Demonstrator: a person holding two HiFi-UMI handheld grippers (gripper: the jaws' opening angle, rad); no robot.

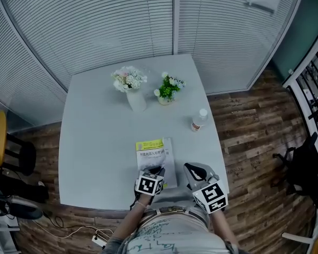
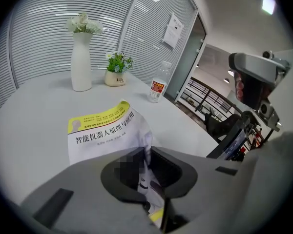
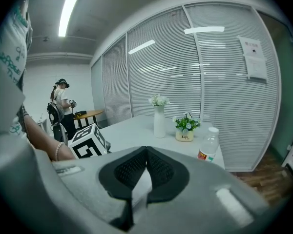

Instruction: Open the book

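Left gripper (image 1: pixel 157 172) jaws narrow, pinching the curled-up cover of white-and-yellow paperback book (image 1: pixel 155 153) at grey desk's (image 1: pixel 95 142) near edge, not yet open; right gripper (image 1: pixel 193 171) closed, empty.

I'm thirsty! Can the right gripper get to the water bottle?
Probably yes. Only bare table lies between the right gripper and the water bottle, with the book off to one side. Its jaws are shut, so they must open first.

book (image 2: pixel 107 135) titled "智能机器人原理与应用", flowerpot (image 2: pixel 115 78) marked "Life"
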